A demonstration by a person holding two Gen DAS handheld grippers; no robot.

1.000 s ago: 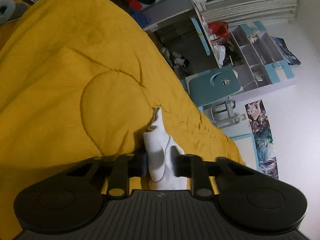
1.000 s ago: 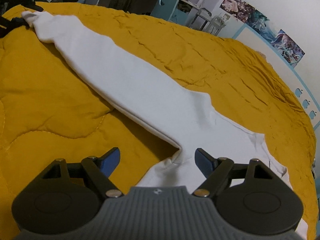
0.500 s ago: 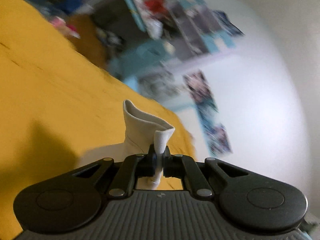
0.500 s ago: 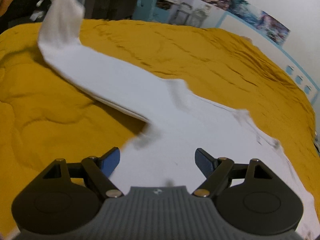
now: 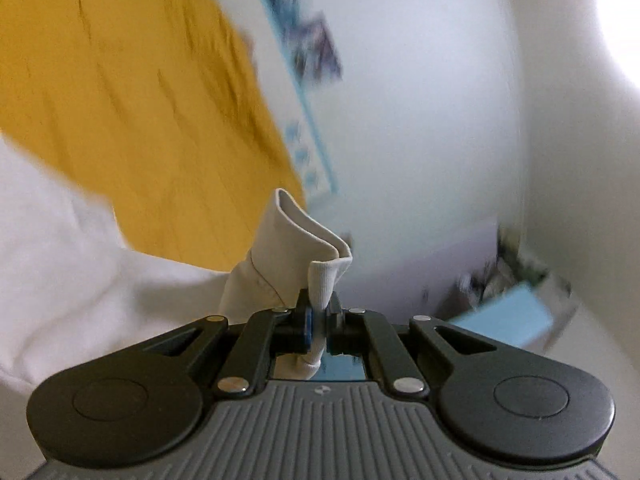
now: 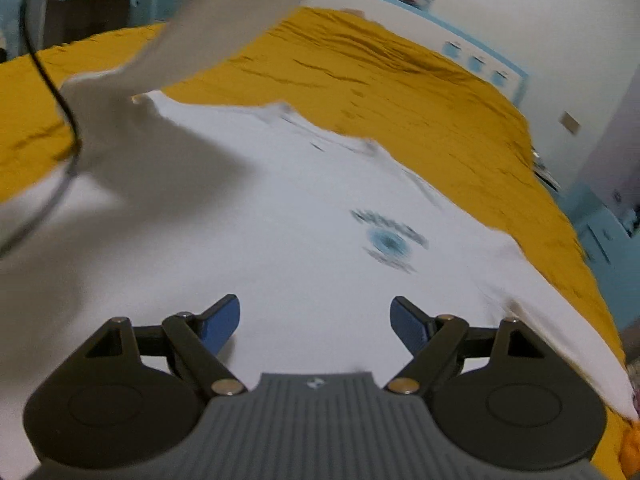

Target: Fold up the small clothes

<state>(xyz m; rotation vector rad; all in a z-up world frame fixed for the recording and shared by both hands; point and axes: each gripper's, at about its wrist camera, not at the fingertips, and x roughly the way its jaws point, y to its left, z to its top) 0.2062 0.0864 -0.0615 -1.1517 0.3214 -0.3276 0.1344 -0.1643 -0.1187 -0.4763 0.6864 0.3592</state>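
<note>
Clamped tight, the left gripper (image 5: 318, 326) pinches the ribbed cuff (image 5: 324, 280) of a white sweatshirt sleeve (image 5: 276, 264) between its blue-padded jaws. In this left wrist view the cuff stands up above the jaws, folded over on itself, with a little of its fabric poking out below them. Beyond it, the yellow quilt (image 5: 120, 100) fills the upper left, and more of the white sweatshirt (image 5: 60, 272) spreads across the lower left. A white wall (image 5: 420, 120) with blurred posters (image 5: 316, 52) and a blue stripe takes up the rest; the whole background is smeared.

Spread wide with nothing between its jaws, the right gripper (image 6: 315, 322) hovers over the body of the sweatshirt (image 6: 300, 220), which lies flat along the middle of the quilt (image 6: 400, 92). In this right wrist view a blurred blue round print (image 6: 388, 242) sits on the chest, nearer the quilt's right edge. The sleeve (image 6: 224, 20) rises off the quilt at the upper left and arches over the body, casting a grey shadow on the fabric beneath. A thin black cable (image 6: 60, 112) hangs down along the left side. Blue furniture (image 6: 80, 4) stands past the quilt's far edge.
</note>
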